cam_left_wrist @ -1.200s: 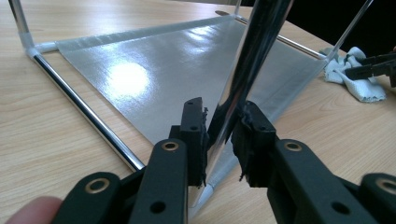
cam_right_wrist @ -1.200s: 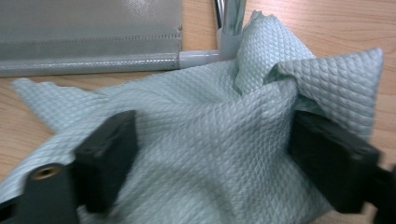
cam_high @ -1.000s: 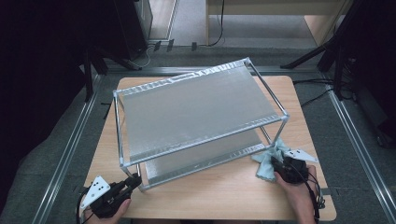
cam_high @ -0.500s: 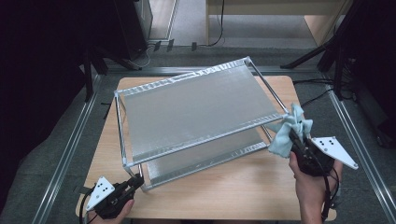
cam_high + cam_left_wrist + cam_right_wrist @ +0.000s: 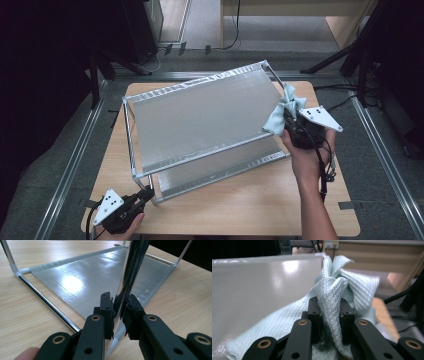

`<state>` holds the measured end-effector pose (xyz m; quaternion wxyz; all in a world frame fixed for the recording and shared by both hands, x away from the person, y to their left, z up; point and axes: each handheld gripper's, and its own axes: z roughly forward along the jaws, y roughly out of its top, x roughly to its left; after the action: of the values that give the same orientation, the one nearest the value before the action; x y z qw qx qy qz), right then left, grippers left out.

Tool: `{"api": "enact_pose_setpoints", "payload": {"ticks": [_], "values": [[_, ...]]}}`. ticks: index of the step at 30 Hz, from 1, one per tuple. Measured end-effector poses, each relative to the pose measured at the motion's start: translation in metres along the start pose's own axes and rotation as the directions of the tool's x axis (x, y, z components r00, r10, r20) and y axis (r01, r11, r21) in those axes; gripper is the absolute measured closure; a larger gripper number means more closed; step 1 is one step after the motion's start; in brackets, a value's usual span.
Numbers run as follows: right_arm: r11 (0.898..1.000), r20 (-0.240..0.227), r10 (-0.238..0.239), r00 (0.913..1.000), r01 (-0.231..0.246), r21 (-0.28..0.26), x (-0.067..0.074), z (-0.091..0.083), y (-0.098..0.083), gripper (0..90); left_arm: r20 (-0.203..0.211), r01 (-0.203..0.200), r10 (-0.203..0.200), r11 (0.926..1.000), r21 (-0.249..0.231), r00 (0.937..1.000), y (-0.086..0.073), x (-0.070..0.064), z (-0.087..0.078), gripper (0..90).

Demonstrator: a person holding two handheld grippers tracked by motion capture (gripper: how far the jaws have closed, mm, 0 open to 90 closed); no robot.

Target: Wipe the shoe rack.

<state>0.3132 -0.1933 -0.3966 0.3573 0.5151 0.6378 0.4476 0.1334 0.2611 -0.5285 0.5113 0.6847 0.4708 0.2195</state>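
A two-tier metal rack (image 5: 200, 120) stands slantwise on the wooden table (image 5: 260, 205). At its near left corner my left gripper (image 5: 145, 194) is shut on the rack's chrome corner post (image 5: 133, 262), low down by the lower shelf (image 5: 95, 277); the pads press it from both sides (image 5: 120, 312). My right gripper (image 5: 287, 121) is held up at the right edge of the top shelf (image 5: 257, 285). It is shut on a bunched pale blue cloth (image 5: 282, 111), whose folds stick up between the jaws (image 5: 329, 310) while its loose end (image 5: 279, 325) lies on the shelf edge.
Metal floor rails (image 5: 75, 155) run along both sides of the table. Black stand legs (image 5: 350, 65) and cables (image 5: 345, 102) lie off the right side. Bare table shows in front of the rack and to its right.
My right gripper has risen with the cloth from the table beside the rack's right foot up to the top shelf's right edge. The left gripper has kept its hold in place.
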Motion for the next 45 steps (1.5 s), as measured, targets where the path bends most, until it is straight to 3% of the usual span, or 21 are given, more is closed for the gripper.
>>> {"api": "enact_pose_setpoints", "payload": {"ticks": [2,4,9,14,20,22,25,27,30,32,33,34,35,39,41,45], "values": [[0.999,-0.012,0.026,0.9996,-0.027,-0.025,0.003,0.0,-0.007,75.8,0.0,-0.003,0.003,1.0,0.001,1.0,0.0,0.0,0.0,79.1],[0.999,-0.053,0.037,0.9979,-0.039,-0.032,0.009,-0.004,-0.009,75.6,0.014,-0.002,0.002,1.0,0.0,0.9999,0.0,-0.002,0.001,79.0],[0.999,-0.132,-0.049,0.9901,0.046,-0.028,0.044,-0.012,-0.012,75.4,0.055,-0.041,0.04,0.9991,0.008,0.9977,0.001,-0.02,0.011,79.4],[0.998,-0.209,-0.065,0.9759,0.058,-0.039,0.079,-0.022,-0.02,75.6,0.088,-0.051,0.049,0.9986,0.013,0.9949,0.002,-0.033,0.017,79.4],[0.997,-0.296,-0.08,0.9518,0.073,-0.037,0.122,-0.033,-0.026,75.7,0.11,-0.058,0.056,0.9982,0.014,0.9924,0.002,-0.044,0.023,79.5],[0.995,-0.325,-0.101,0.9404,0.091,-0.045,0.141,-0.038,-0.029,75.6,0.115,-0.057,0.056,0.9983,0.01,0.9918,0.001,-0.048,0.025,79.4],[0.992,-0.382,-0.125,0.9157,0.113,-0.054,0.171,-0.046,-0.033,75.5,0.123,-0.058,0.057,0.9983,0.009,0.9908,0.001,-0.053,0.028,79.4],[0.992,-0.429,-0.128,0.8944,0.115,-0.055,0.19,-0.051,-0.036,75.4,0.128,-0.064,0.062,0.9979,0.01,0.9898,0.001,-0.055,0.029,79.4],[0.984,-0.47,-0.178,0.8645,0.159,-0.08,0.213,-0.06,-0.038,75.3,0.134,-0.065,0.063,0.9978,0.01,0.989,0.001,-0.055,0.028,79.4],[0.983,-0.471,-0.182,0.8633,0.164,-0.079,0.215,-0.062,-0.038,75.3,0.138,-0.065,0.063,0.9978,0.009,0.9884,0.001,-0.054,0.028,79.5],[0.983,-0.48,-0.182,0.8583,0.165,-0.078,0.211,-0.061,-0.038,75.2,0.139,-0.066,0.064,0.9978,0.009,0.9883,0.001,-0.054,0.028,79.4],[0.984,-0.481,-0.179,0.8583,0.162,-0.076,0.207,-0.06,-0.038,75.3,0.141,-0.065,0.063,0.9978,0.01,0.988,0.001,-0.054,0.028,79.4],[0.983,-0.469,-0.181,0.8646,0.164,-0.077,0.202,-0.059,-0.037,75.3,0.141,-0.066,0.064,0.9978,0.01,0.9879,0.001,-0.054,0.027,79.5],[0.987,-0.388,-0.161,0.9077,0.148,-0.063,0.168,-0.052,-0.033,75.5,0.131,-0.072,0.071,0.9974,0.008,0.9889,0.0,-0.051,0.024,79.7],[0.991,-0.339,-0.137,0.9306,0.126,-0.054,0.144,-0.048,-0.031,75.6,0.125,-0.066,0.065,0.9978,0.007,0.99,-0.001,-0.048,0.022,79.7],[0.996,-0.232,-0.09,0.9686,0.081,-0.048,0.093,-0.043,-0.027,75.4,0.103,-0.059,0.058,0.9982,0.007,0.9929,-0.001,-0.04,0.018,79.6]]}}
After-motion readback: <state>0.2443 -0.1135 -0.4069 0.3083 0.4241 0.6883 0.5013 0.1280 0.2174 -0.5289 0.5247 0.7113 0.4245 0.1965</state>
